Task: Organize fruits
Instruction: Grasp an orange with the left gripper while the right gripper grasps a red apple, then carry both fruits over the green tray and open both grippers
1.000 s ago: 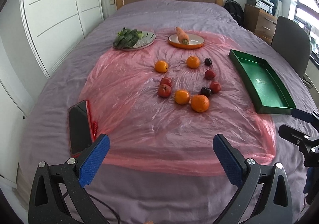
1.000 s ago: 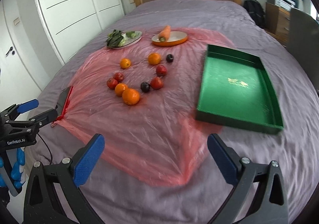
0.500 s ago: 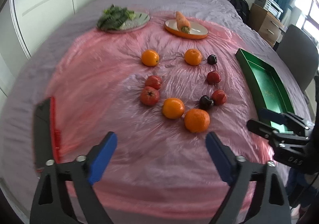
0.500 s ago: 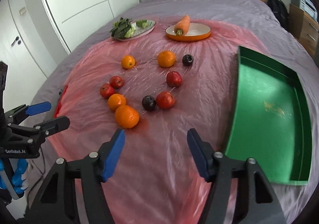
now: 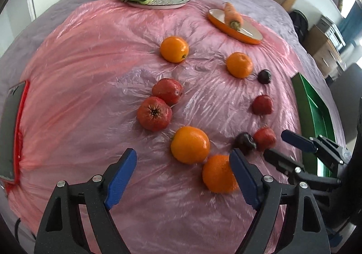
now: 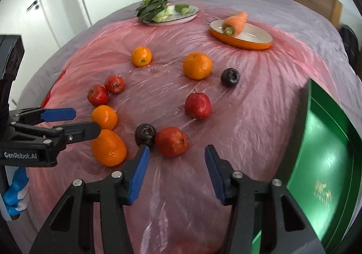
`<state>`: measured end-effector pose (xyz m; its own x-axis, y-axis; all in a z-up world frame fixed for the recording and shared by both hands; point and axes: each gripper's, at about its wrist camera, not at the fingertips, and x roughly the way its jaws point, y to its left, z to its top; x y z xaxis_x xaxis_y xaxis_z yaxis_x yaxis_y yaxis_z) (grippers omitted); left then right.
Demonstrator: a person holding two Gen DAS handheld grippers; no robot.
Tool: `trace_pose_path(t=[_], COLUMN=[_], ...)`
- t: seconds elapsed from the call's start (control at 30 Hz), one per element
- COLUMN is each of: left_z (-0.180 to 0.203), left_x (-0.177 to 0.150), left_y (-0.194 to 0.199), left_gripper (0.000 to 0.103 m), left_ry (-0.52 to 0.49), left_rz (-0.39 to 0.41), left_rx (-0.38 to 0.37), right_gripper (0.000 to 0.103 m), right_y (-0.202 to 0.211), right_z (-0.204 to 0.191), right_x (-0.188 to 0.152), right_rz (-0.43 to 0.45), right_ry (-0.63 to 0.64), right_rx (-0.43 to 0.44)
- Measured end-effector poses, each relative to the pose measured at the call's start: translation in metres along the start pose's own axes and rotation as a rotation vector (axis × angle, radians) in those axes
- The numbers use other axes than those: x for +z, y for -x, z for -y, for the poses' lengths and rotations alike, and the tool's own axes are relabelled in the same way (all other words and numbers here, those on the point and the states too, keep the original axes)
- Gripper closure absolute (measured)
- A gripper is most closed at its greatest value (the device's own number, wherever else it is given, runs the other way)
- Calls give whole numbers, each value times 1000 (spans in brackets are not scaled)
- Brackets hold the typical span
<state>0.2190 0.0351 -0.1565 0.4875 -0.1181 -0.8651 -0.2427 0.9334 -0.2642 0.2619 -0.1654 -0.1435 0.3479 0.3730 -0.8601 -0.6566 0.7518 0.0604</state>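
Probably, with both claws apart and empty, the right claw, its jaws just narrowing, could knock the red apple against the dark plum at lower centre, while the left claw could roll the orange away.

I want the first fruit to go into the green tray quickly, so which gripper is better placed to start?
Probably the right gripper: open, it hovers just short of the nearest red apple, with the green tray on its side. The left gripper, also open, hangs by the oranges, farther from the tray.
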Motion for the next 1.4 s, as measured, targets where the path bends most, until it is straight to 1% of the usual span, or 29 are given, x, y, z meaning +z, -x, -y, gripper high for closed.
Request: trace_pose_path(t=[0.13,0.27,0.3,0.33,0.37,0.4,0.43,0.47,0.5,0.53,0.8,0.93,1.2,1.27,1.33,1.4], left_z=[0,3,3,4,3,4,4,4,4,4,1,-2,-2,7,23,45], left_x=[5,6,6,7,7,7,7,7,7,7,-1,-5,-10,-9,-8,-9], left_y=[-7,-14,-15,-17,-17,-17,-17,-17,-17,-17,-3,4,31,38,42,45], left_gripper=[23,23,24,27,30,38,48,53,64,70,70,70,70,70,70,70], left_ry=[27,33,33,33,33,31,28,25,23,18,-9,-8,-25,-42,-66,-113], left_rz=[8,9,11,13,16,16,17,18,17,17,36,33,54,60,57,55], left_rx=[16,32,34,35,35,31,22,16,4,11,-9,-2,12,-11,-56,-101], right_gripper=[32,32,33,38,48,58,66,72,72,72,73,73,73,73,73,73], right_y=[-14,-20,-22,-23,-25,-25,-25,-25,-25,-25,-18,-11,15,28,38,54], right_z=[0,-3,-3,-3,-1,0,1,1,1,1,4,6,7,13,23,41], right_x=[5,8,9,10,10,11,11,11,11,11,9,6,-6,-11,-15,-23], right_rz=[-25,-37,-42,-46,-51,-51,-50,-47,-43,-41,-25,-16,19,40,59,83], right_ry=[64,93,97,94,84,77,70,66,66,63,15,-7,-55,-71,-98,-139], right_rx=[15,33,37,42,50,56,64,66,66,68,91,94,120,112,102,71])
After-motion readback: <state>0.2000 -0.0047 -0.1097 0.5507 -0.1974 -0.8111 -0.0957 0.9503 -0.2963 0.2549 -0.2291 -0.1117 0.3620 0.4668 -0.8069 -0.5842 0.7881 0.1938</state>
